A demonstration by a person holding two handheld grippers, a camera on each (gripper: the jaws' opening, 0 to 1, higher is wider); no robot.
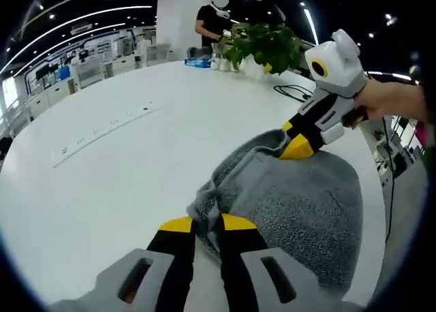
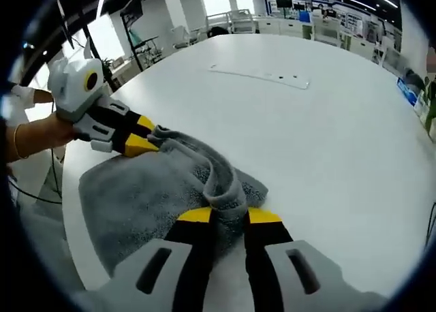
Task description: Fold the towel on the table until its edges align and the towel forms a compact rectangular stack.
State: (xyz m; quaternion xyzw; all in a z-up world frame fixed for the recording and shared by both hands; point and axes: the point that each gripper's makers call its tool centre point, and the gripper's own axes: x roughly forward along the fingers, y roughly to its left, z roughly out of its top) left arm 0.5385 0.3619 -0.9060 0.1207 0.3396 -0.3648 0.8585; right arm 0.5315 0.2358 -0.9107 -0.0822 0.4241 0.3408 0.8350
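Grey terry towel, rumpled and part-folded on the white table, one edge bunched upward.

The towel lies on the table, near its edge, with a rolled fold along one side. The left gripper clamps one end of that fold; the right gripper — coming in from the right of the left gripper view — pinches the other end. In the right gripper view the right gripper sits on the fold's near end, the left gripper beyond it at the left. A plant stands at the table's far side — a person behind it.
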